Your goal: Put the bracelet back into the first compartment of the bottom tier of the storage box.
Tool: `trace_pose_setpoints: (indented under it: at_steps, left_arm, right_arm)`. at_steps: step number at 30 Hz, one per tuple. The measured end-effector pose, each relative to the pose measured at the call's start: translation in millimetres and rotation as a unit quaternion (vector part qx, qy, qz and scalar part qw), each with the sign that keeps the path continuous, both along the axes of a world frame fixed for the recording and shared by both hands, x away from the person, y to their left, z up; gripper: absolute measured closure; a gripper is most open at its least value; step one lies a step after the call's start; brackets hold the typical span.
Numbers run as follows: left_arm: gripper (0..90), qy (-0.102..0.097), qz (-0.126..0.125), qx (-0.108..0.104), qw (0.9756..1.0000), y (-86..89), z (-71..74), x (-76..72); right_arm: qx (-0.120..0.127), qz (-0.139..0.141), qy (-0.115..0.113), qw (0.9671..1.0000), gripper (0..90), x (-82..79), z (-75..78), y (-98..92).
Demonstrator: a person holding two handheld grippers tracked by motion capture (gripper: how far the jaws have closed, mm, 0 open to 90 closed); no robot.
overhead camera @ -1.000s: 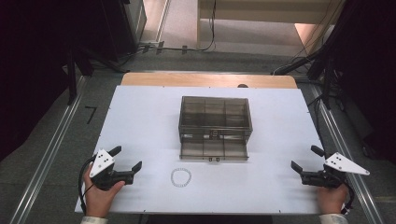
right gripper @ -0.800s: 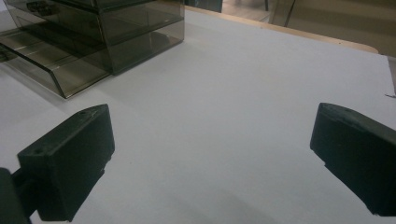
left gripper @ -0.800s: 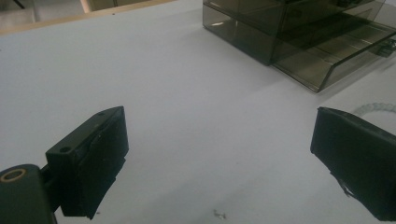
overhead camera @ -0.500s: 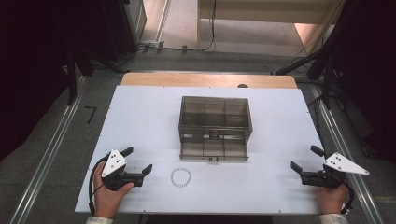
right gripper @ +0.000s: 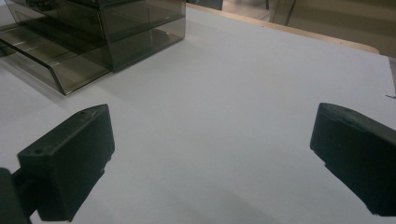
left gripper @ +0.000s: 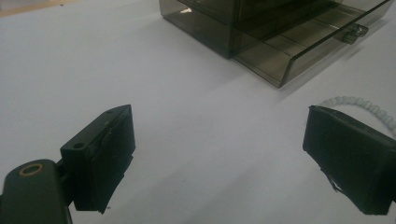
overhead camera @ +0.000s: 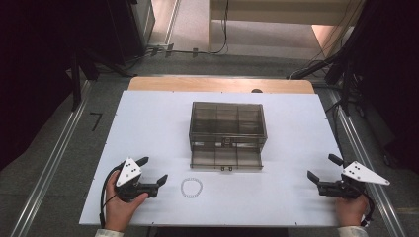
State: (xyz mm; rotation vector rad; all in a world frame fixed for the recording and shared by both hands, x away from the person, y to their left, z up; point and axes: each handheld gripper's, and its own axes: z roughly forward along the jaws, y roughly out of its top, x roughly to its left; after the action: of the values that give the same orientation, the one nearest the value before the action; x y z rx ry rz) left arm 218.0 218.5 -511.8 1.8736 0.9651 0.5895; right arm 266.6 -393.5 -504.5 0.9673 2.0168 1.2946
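High view is showing the left gripper (overhead camera: 153,170) sitting near the small ring of clear white beads (overhead camera: 191,187) on the white tabletop (overhead camera: 148,118). Its fingers have just been closing a little, but they are standing wide apart with nothing between them, likely getting ready to pick up the beads. The smoky see-through plastic drawer box (overhead camera: 227,129) is waiting behind with its bottom drawer (overhead camera: 225,159) pulled out, probably for the beads. The right gripper (overhead camera: 323,168) is resting far off, fingers wide and empty.

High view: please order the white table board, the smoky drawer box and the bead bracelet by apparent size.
1. white table board
2. smoky drawer box, its bottom drawer pulled out
3. bead bracelet, clearly smallest
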Motion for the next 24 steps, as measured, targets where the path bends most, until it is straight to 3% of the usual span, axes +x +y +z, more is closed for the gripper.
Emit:
trace_pose_setpoints:
  at_steps: [10,24]
  left_arm:
    - [14.7,0.009,-0.013,0.007,0.9999,-12.3,-0.4,1.7]
    - [25.9,0.035,-0.063,0.033,0.9969,-45.8,-1.6,5.4]
  right_arm:
    - [-0.002,0.0,0.0,1.0,0.0,0.1,0.0,0.3]
    - [-0.003,0.001,0.0,1.0,0.0,0.1,0.0,0.4]
